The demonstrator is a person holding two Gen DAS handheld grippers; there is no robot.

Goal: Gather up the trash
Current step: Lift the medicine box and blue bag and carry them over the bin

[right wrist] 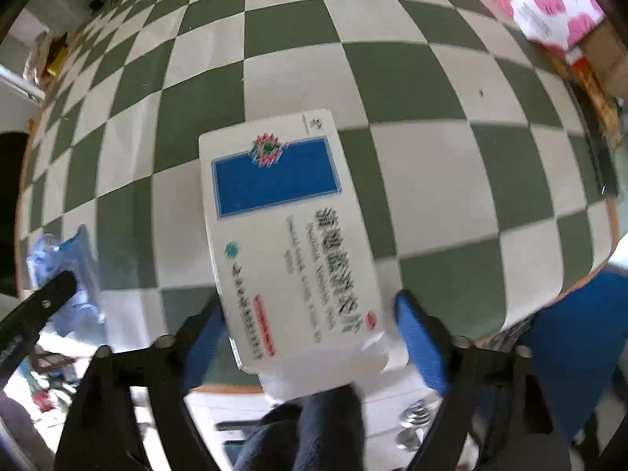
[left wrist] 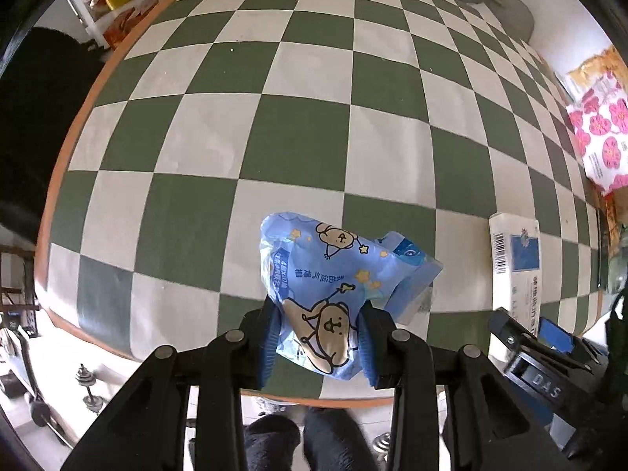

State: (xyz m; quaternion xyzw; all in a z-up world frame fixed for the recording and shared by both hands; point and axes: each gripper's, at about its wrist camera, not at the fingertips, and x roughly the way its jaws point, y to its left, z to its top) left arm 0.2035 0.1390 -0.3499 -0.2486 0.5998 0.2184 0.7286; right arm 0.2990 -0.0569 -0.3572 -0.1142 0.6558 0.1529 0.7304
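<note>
Over the near edge of the round table with the green-and-white checked cloth (left wrist: 314, 117), the person has both claws pointing down. The left gripper (left wrist: 320, 343) is pinching a crumpled blue wrapper (left wrist: 333, 282) printed with cartoon bears, its blue pads pressed into the lower part while the rest sticks out above the cloth. That wrapper looks like thin, soft film: almost weightless, slippery, and apt to slide out unless it is taken by a bunched-up fold, as it is here.

The right gripper (right wrist: 310, 337) hangs just beside it, further along the same table edge. A white carton with a blue panel (right wrist: 282, 235) sits between its jaws. The left pad seems to touch the carton's side, while a gap shows at the right pad, so the jaws look spread wider than the box, though this view is blurred and I can't be sure it is free. Judging by its look, the carton is light, stiff cardboard that would dent under a hard squeeze; the long flat sides are the place to grip. A pink-flowered packet (left wrist: 604, 133) lies at the table's far right rim.
</note>
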